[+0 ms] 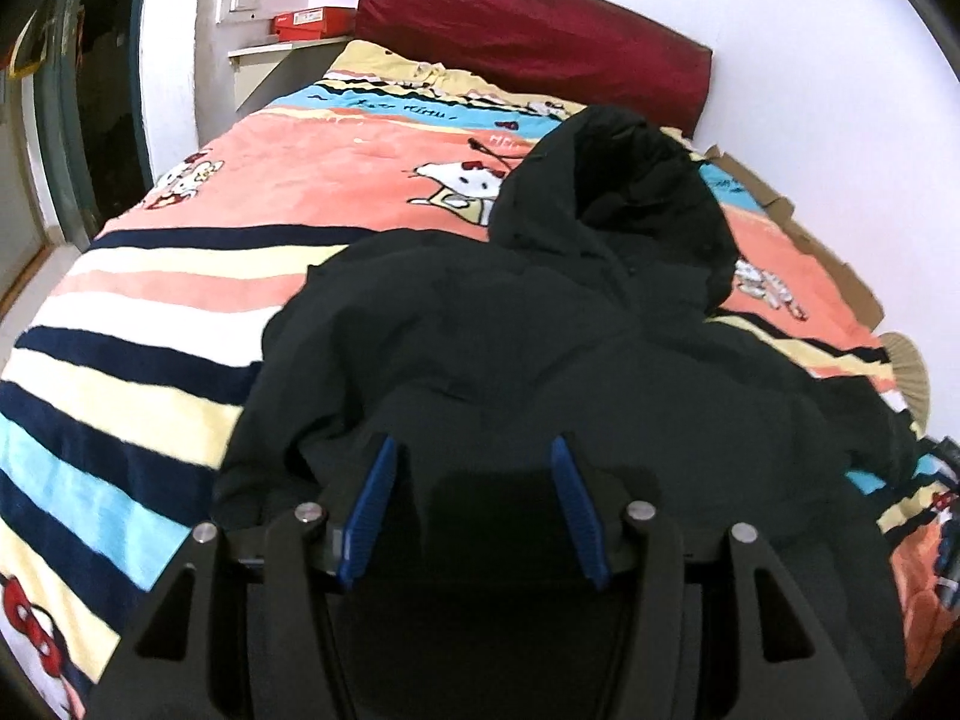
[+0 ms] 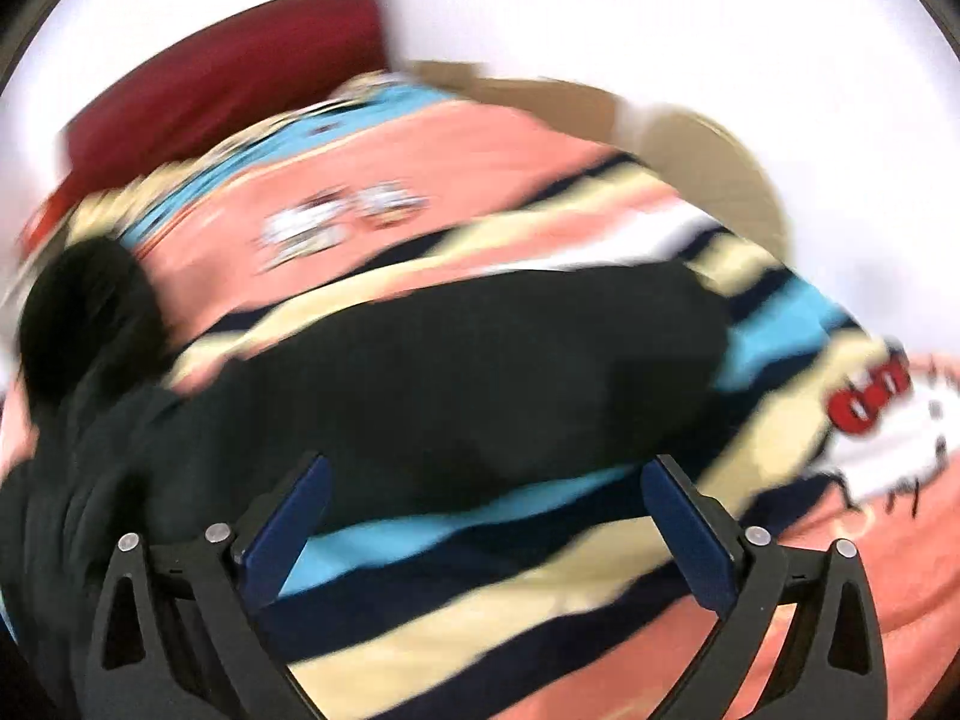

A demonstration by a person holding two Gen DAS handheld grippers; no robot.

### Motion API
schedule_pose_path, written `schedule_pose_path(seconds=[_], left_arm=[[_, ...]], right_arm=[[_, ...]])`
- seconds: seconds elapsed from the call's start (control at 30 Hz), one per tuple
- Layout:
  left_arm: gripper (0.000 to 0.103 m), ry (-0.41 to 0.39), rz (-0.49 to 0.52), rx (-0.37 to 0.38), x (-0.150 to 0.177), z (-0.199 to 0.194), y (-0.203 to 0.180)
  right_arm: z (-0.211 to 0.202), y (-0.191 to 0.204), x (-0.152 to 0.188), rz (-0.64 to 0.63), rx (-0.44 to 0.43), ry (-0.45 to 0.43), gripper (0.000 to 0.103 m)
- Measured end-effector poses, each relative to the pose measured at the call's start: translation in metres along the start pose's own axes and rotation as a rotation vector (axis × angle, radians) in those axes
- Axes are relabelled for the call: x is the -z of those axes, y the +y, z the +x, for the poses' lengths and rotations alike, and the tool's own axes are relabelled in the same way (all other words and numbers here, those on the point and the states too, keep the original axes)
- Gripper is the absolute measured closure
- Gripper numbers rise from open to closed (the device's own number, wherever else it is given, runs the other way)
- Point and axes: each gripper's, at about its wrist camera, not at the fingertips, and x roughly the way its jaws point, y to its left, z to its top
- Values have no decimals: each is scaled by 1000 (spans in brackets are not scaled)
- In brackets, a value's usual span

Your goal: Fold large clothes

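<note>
Left wrist cam: the black hooded jacket (image 1: 540, 348) is sprawled on the striped cartoon blanket (image 1: 180, 300), hood toward the dark red headboard (image 1: 540, 30). The left gripper (image 1: 474, 450) has its blue pads spread, nothing clamped, right over the jacket. Right wrist cam is really blurry: right gripper (image 2: 486, 468) gaping wide, holding nothing, jacket sleeve (image 2: 450, 360) just ahead.

Left gripper (image 1: 474, 450) has its blue fingers (image 1: 375, 510) parted, and right gripper (image 2: 486, 468) is spread wider
</note>
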Motion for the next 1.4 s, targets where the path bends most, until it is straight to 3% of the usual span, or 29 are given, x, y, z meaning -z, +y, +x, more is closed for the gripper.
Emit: schedule_pose_path(seconds=[0.1, 0.17, 0.43, 0.5, 0.53, 0.57, 0.67, 0.97, 1.17, 1.4], left_arm=[[51, 6, -14, 26, 5, -3, -2], [51, 10, -18, 30, 7, -5, -1], [51, 23, -61, 42, 9, -7, 2], [51, 27, -56, 43, 11, -8, 1], [51, 29, -55, 43, 12, -8, 1], [51, 30, -56, 45, 12, -8, 1], [51, 26, -67, 57, 14, -13, 2], [51, -25, -80, 75, 15, -46, 11], [51, -87, -105, 75, 13, -85, 24], [51, -150, -107, 65, 15, -138, 44]], right_arm=[[27, -52, -10, 148, 33, 28, 7], [40, -80, -15, 247, 9, 34, 8], [97, -119, -15, 456, -86, 105, 10], [100, -117, -18, 443, -84, 94, 35], [100, -116, -20, 433, -109, 91, 66], [99, -115, -22, 437, -139, 89, 83], [81, -102, -26, 388, -137, 52, 92], [3, -56, -50, 242, -315, -81, 100], [-76, 14, -57, 30, -386, -174, 100], [-158, 93, -39, -155, -508, -226, 100]])
